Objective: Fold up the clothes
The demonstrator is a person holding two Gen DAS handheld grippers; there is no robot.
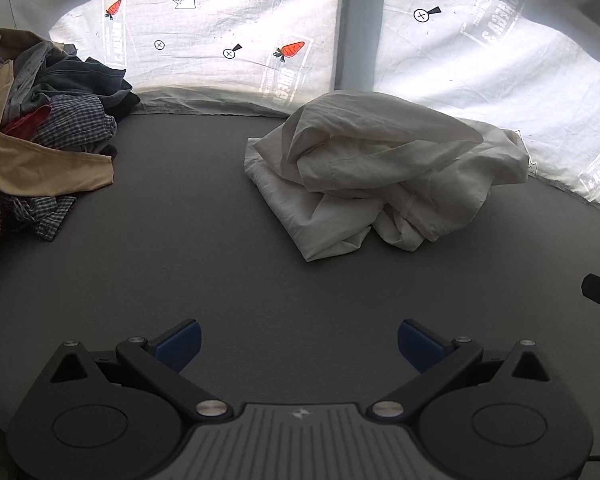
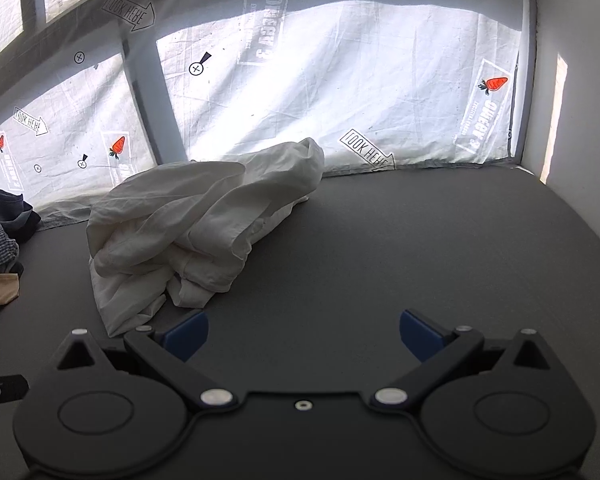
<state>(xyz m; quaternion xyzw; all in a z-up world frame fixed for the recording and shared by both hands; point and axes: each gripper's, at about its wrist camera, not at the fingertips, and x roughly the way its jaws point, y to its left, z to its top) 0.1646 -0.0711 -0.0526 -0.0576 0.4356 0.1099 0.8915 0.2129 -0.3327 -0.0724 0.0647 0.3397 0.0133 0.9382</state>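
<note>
White cloth, a crumpled garment (image 1: 384, 172), lies bunched on the grey table (image 1: 220, 272), near the printed sheet (image 1: 236, 40) that hangs behind the table. To the left of the white garment, well apart from it, sits a pile of mixed clothes (image 1: 48, 120). The left gripper (image 1: 299, 342) is in front of the garment, its blue fingers spread wide and holding nothing. The right gripper (image 2: 304, 334) is also wide apart and empty; its left finger (image 2: 188, 336) is just beside the garment's front edge.

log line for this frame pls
left hand-held gripper: open, empty | right hand-held gripper: open, empty | white garment: crumpled on table | clothes pile: left
</note>
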